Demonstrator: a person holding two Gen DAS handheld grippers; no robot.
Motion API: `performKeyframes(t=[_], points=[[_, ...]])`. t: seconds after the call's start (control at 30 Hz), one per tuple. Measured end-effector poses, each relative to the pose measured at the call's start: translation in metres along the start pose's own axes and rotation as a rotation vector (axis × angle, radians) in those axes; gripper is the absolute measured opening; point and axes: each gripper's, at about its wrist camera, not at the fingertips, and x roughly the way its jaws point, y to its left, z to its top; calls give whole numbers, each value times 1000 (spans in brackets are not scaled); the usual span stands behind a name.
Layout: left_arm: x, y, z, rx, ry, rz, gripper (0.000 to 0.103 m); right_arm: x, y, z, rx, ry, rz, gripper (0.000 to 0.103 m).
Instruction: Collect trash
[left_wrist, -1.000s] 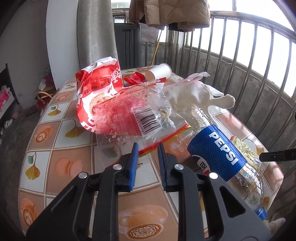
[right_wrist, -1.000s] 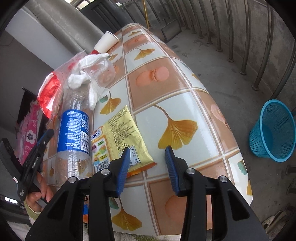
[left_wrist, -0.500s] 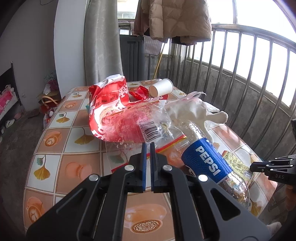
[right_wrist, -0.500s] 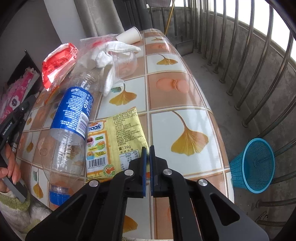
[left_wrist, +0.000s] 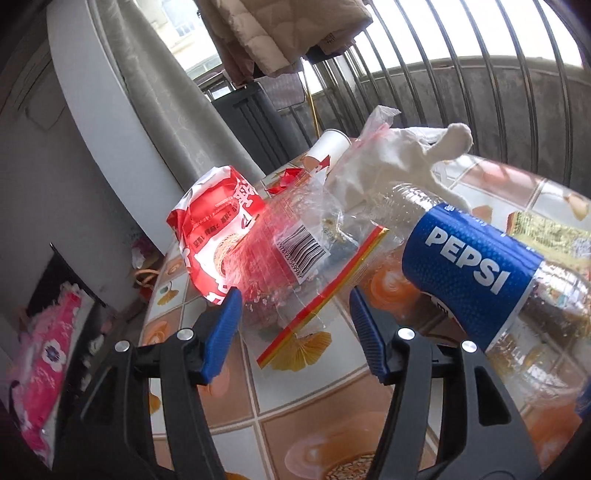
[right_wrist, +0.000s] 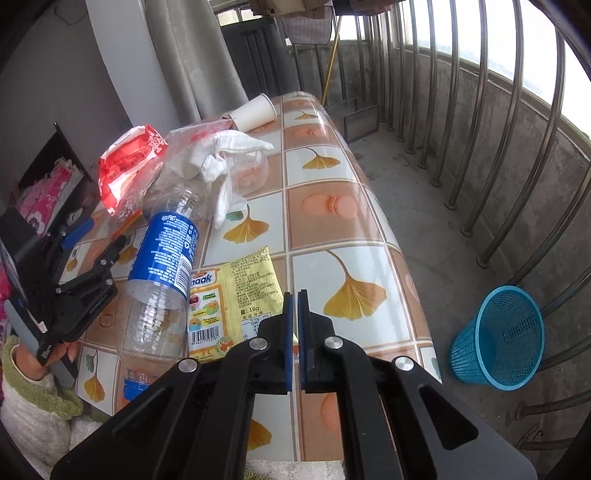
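Trash lies on a tiled table (right_wrist: 369, 236). An empty Pepsi bottle (left_wrist: 476, 266) (right_wrist: 162, 266) lies on its side. Beside it are a clear plastic bag (left_wrist: 303, 254) with a red strip, a red wrapper (left_wrist: 214, 236) (right_wrist: 129, 166), a white cloth (left_wrist: 399, 162) (right_wrist: 225, 155), a paper cup (left_wrist: 328, 147) (right_wrist: 255, 112) and a yellow snack packet (right_wrist: 229, 295) (left_wrist: 546, 232). My left gripper (left_wrist: 295, 325) is open just before the clear bag's near edge. My right gripper (right_wrist: 295, 321) is shut and empty, above the packet's near right corner.
A blue mesh bin (right_wrist: 498, 336) stands on the concrete floor right of the table. Metal railing bars (right_wrist: 480, 129) curve along the right. A curtain (right_wrist: 192, 55) and a dark cabinet (right_wrist: 255, 59) stand behind the table. A pink bundle (left_wrist: 44, 365) lies at left.
My left gripper has opened wide from shut and tilted, moving closer to the clear bag. My right gripper stays shut and has pulled back slightly.
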Motion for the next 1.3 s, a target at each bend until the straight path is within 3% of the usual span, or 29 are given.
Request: performKeyframes(t=[0.2, 0.27, 0.3, 0.33, 0.4, 0.5, 0.67, 0.87, 1.1, 1.17, 1.3], points=[[-6, -6, 3, 27, -10, 4, 11, 2, -1, -5, 13, 36, 58, 4], [-8, -5, 2, 17, -10, -9, 4, 6, 0, -10, 6, 75, 68, 9], [-9, -3, 2, 8, -10, -15, 2, 10, -1, -13, 17, 107, 86, 19], [-10, -3, 0, -1, -11, -18, 1, 14, -4, -15, 45, 137, 111, 31], [-10, -1, -2, -20, -7, -26, 0, 23, -10, -22, 121, 194, 171, 37], [-11, 5, -2, -50, -6, -31, 0, 36, -19, -30, 218, 264, 229, 37], [-10, 11, -4, -86, 3, -53, 0, 49, -22, -28, 322, 276, 279, 38], [-10, 11, -3, -93, -1, -67, 0, 61, -13, -14, 392, 252, 250, 38], [-10, 14, -4, -108, -6, -81, 0, 69, 7, 0, 306, 209, 108, 25], [-10, 15, -4, -114, -9, -84, 0, 70, 12, 0, 275, 199, 75, 16], [-14, 16, -4, -114, -20, -80, 0, 67, 12, 1, 257, 176, 100, 7]])
